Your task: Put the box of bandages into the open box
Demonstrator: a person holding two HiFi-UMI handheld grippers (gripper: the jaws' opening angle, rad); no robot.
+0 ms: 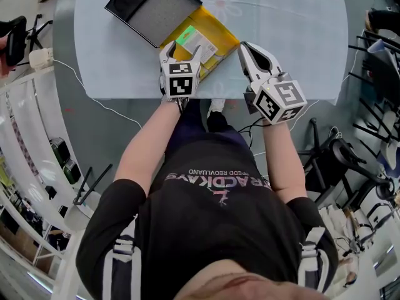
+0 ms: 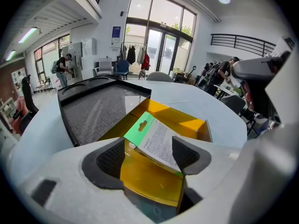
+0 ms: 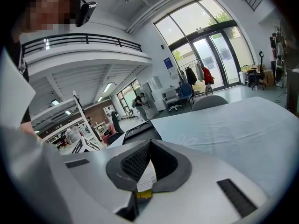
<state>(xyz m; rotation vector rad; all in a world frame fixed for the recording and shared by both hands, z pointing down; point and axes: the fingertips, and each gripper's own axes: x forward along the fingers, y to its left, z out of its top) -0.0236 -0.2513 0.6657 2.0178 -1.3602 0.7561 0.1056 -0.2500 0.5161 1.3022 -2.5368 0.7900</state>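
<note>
**Head view.** A pale table (image 1: pixel 281 17) carries the yellow box (image 1: pixel 228 39), open, with its black lid (image 1: pixel 150 8) laid back on the far left side. The bandage box (image 1: pixel 190 39) (green tab, white printed face) lies inside the yellow box, at its left near end. The left gripper (image 1: pixel 181 55) reaches over the yellow box's near edge, one finger on each side of the bandage box. The right gripper (image 1: pixel 247 50) lies just beside the yellow box's right corner, fingers close together.

**Left gripper view.** The left gripper (image 2: pixel 149 153) has its jaws spread wide. The bandage box (image 2: pixel 156 141) stands between the two dark pads (image 2: pixel 110 160), tilted, with its green tab pointing away towards the lid (image 2: pixel 98 108). Its lower end rests against the yellow box's near wall. A gap shows at the left pad; the right pad overlaps the bandage box's edge in this view, and contact there cannot be told. The yellow box's (image 2: pixel 187 122) far wall rises behind.

**Right gripper view.** The right gripper (image 3: pixel 148 169) has its jaws drawn together to a narrow slit. A sliver of white print over yellow shows in the slit; whether it is pinched or merely seen beyond cannot be told. The lid (image 3: pixel 140 130) shows above the jaws, the table (image 3: pixel 233 125) to the right.
</note>
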